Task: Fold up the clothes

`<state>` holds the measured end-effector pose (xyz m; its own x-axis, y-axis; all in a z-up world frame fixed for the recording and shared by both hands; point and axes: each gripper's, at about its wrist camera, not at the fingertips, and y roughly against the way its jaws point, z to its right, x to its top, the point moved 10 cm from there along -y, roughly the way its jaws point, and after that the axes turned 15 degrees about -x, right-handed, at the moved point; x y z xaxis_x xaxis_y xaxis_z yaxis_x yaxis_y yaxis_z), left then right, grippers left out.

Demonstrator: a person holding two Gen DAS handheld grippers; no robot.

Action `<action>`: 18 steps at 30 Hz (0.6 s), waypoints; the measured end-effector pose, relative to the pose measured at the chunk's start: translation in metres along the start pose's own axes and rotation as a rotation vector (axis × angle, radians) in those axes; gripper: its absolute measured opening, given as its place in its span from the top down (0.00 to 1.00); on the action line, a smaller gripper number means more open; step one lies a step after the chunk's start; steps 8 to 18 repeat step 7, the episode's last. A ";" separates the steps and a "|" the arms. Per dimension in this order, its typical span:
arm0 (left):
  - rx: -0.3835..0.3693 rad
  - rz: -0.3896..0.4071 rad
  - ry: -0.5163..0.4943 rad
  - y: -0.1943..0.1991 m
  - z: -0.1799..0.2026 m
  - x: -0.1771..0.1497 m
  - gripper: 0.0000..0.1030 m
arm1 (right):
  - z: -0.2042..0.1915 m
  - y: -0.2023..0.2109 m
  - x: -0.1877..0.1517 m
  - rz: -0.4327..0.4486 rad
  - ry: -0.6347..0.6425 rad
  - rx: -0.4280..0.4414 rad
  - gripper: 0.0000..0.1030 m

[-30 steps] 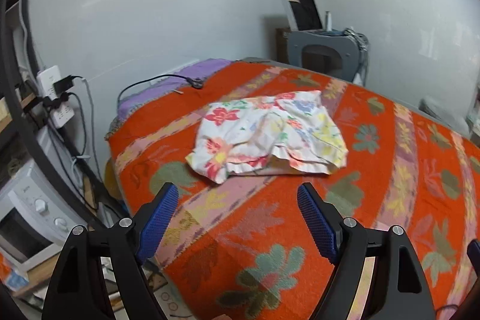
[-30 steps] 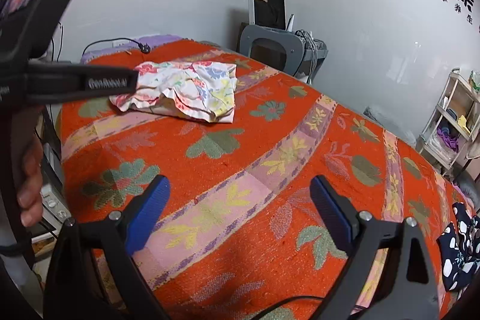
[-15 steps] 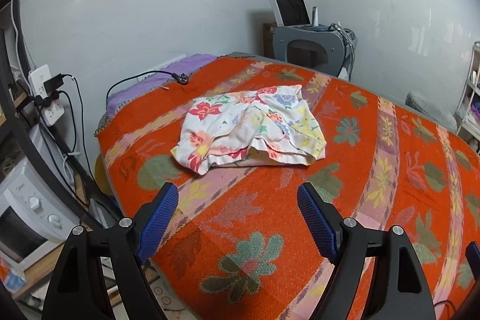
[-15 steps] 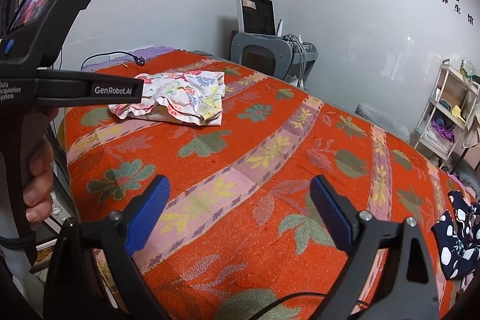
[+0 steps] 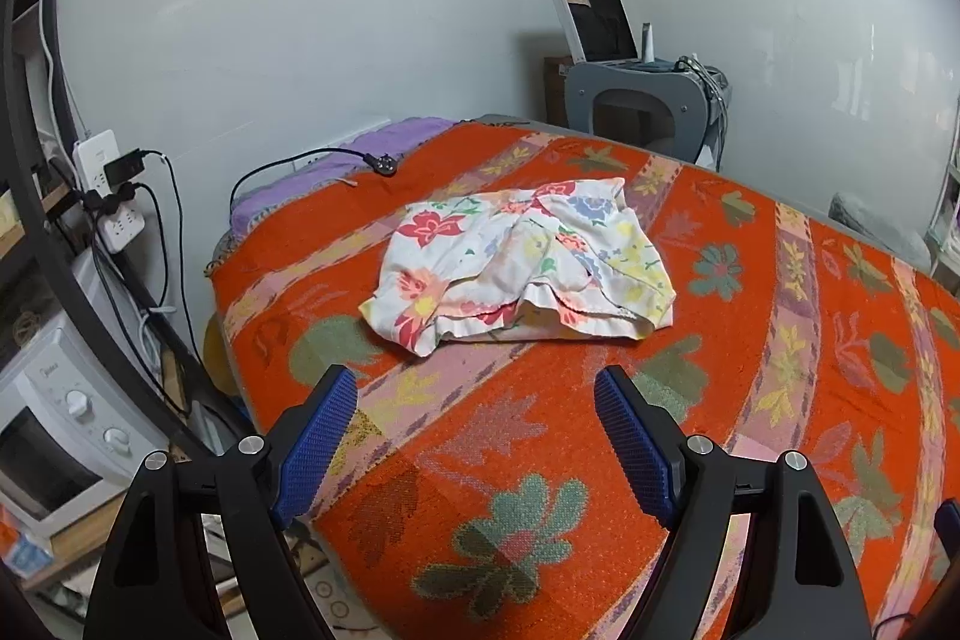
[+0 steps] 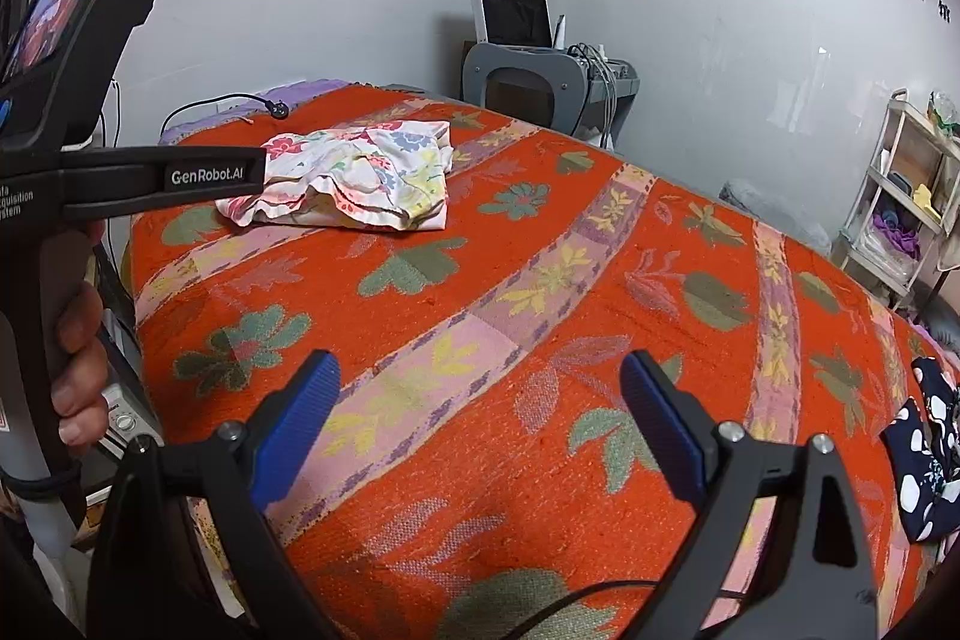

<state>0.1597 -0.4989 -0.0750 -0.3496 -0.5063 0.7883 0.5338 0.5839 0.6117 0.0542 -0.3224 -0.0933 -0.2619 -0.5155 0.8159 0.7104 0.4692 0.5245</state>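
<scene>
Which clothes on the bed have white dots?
The dark navy garment at the bed's right edge has white dots; the crumpled white garment near the far corner has coloured flowers.

Count, both wrist views: 2 grippers, 2 garments, 1 bed cover.

We see one left gripper (image 5: pixel 474 436) and one right gripper (image 6: pixel 477 421), each with two blue-padded fingers set apart; one floral garment (image 5: pixel 522 268) crumpled on one orange blanket (image 5: pixel 750 340); one dark polka-dot garment (image 6: pixel 927 451) at the right edge, possibly more than one piece, it's cropped; one loose black plug (image 5: pixel 384 166); one microwave (image 5: pixel 54 436); one hand (image 6: pixel 78 358).
</scene>
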 end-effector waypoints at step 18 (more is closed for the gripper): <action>0.000 0.006 -0.009 0.003 0.002 0.001 0.20 | 0.002 -0.003 -0.002 -0.011 -0.010 0.006 0.08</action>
